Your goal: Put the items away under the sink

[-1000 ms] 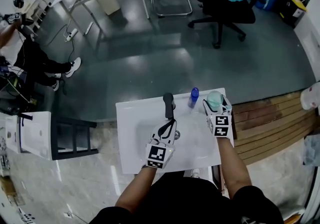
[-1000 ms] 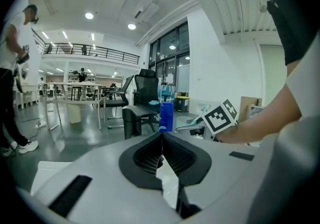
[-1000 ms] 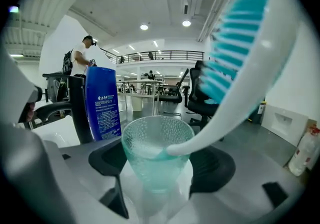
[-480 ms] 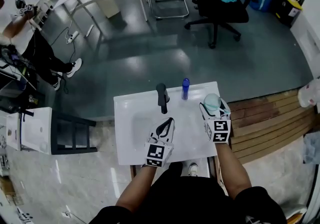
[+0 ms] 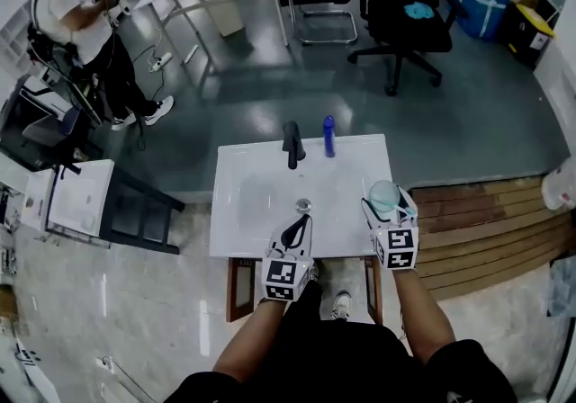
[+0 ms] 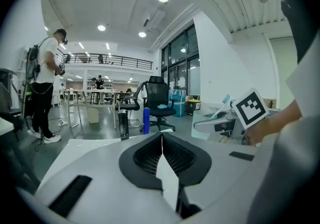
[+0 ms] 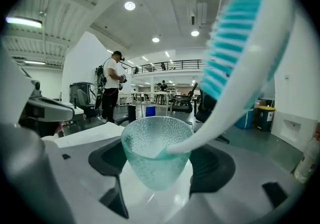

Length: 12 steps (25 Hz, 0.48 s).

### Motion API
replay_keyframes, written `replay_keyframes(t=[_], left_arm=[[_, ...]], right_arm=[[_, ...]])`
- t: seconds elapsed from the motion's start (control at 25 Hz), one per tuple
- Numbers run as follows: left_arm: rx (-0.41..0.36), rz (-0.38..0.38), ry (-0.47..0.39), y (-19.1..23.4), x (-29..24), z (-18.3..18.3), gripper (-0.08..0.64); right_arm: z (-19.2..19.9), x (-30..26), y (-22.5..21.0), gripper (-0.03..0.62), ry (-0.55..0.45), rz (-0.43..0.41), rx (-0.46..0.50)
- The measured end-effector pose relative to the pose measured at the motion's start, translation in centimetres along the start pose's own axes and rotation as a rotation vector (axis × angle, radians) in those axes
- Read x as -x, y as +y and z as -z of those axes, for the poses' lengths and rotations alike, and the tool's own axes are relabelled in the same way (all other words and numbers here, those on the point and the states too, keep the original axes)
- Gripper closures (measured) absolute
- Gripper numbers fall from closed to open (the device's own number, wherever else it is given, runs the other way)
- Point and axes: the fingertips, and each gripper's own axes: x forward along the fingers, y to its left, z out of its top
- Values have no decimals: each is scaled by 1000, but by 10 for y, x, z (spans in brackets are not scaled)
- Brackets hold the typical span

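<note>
Green-tinted dimpled glass cup [image 7: 156,150] sits clamped between the jaws of the right gripper [image 7: 160,173], and a white toothbrush with teal bristles [image 7: 240,63] leans out of it. In the head view the cup hangs over the front right corner of the white rectangular sink [image 5: 247,185]. The left gripper [image 6: 161,155] has its jaws pressed together on nothing, above the sink's front edge near the round metal drain [image 5: 303,205]. A black faucet [image 5: 291,142] and a slim blue bottle [image 5: 328,135] stand side by side at the back rim.

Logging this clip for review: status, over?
Left gripper shut, empty. Right gripper shut on cup, toothbrush inside. Blue bottle on sink beside faucet.
</note>
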Motion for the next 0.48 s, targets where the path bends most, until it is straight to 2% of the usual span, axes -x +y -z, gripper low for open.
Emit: replay_keyframes(t=[0.24, 0.48], left_arm=[[57, -23, 9, -28, 38, 10, 538], [34, 3, -6, -42, 50, 12, 538]], right_arm=[[13, 50, 23, 206, 14, -44, 28], [17, 84, 46, 206, -18, -57, 74]])
